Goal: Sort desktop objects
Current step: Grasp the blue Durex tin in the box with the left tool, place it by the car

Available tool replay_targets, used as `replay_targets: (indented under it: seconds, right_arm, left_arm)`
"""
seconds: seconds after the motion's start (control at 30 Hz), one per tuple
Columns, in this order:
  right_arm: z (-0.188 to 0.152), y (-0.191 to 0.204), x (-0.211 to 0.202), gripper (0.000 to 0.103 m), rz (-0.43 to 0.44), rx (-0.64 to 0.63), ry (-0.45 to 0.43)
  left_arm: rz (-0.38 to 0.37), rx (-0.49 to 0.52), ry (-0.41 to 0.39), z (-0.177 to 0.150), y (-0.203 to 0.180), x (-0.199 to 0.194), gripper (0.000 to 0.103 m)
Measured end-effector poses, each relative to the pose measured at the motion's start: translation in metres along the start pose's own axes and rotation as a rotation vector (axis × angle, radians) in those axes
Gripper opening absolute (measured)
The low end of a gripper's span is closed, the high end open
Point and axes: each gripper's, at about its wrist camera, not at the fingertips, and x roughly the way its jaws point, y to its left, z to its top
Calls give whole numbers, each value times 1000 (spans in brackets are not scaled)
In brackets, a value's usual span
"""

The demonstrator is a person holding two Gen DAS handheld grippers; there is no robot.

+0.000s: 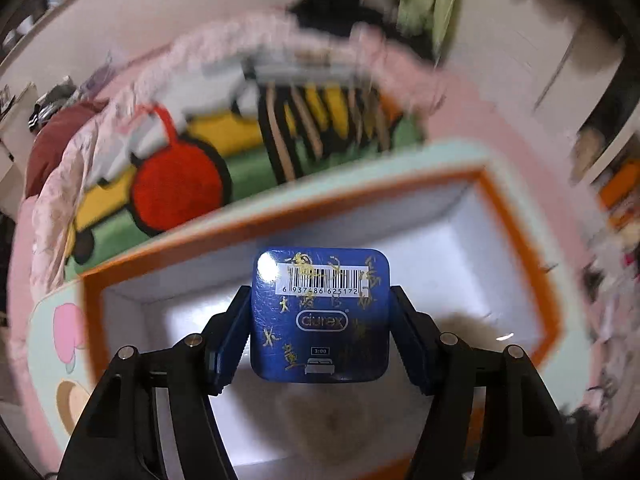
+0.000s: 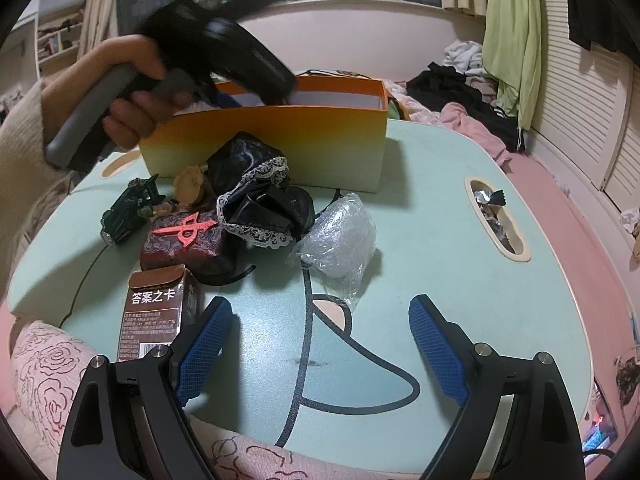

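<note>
A blue Durex box with a barcode hangs between the blue pads of my left gripper, which is shut on its two sides. It is above the white inside of the orange-rimmed carton. In the right wrist view a hand holds that tool's black body over the same orange carton at the back of the mint table. My right gripper hovers open over the table's front, nothing between its pads.
In front of the carton lie a brown card pack, a dark red box, black lace cloth, a bubble-wrap bundle and a green toy car. A slot holds foil wrappers. Clothes lie on the pink bed.
</note>
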Motion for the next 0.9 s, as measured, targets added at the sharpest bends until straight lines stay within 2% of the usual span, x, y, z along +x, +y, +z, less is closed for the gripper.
replay_targets:
  seconds: [0.07,0.13,0.2,0.23,0.3,0.37,0.43,0.5,0.6,0.63,0.73,0.77,0.9]
  right_arm:
    - [0,0,0,90,0,0,0]
    - [0,1,0,90,-1,0,0]
    - [0,0,0,90,-1,0,0]
    - [0,1,1,90,-1,1,0]
    - [0,-1,0,90,-1,0,0]
    - [0,-1,0,90,-1,0,0]
    - [0,-1,0,90,0,1,0]
    - [-1,-1,0,90,0,1,-1]
    - [0,-2,-1,90,0,1,0]
    - [0,-2,-1,90,0,1,-1]
    - [0,-2,-1,90,0,1,-1]
    - [0,-2,-1,90,0,2,-1]
    - [1,-2,-1,90,-1,2,-1]
  left_arm:
    - [-65,-28,-143,-9,4,-46,66]
    - [-134,-5,-266,-31,0,-92,66]
    - [-187,22,-315,-53,-5,-117,66]
    - [-203,23,-327,-70,-4,-128,66]
    - [-189,9,-316,-99,0,-134,66]
    - [-174,-3,-302,-120,-2,-126,66]
    - [-190,-7,-299,-141,-5,-115,67]
    - [-198,-18,-292,-148,-6,-102,67]
    - [-151,-54,-301,-149,-11,-89,70]
    - [-145,-62,-323,-150,-11,-92,70]
    - [-145,-42,-400,-158,-12,-110,84]
    - [-126,-23,-415,-162,-12,-117,84]
    - [-36,43,-357,-186,-15,-126,84]
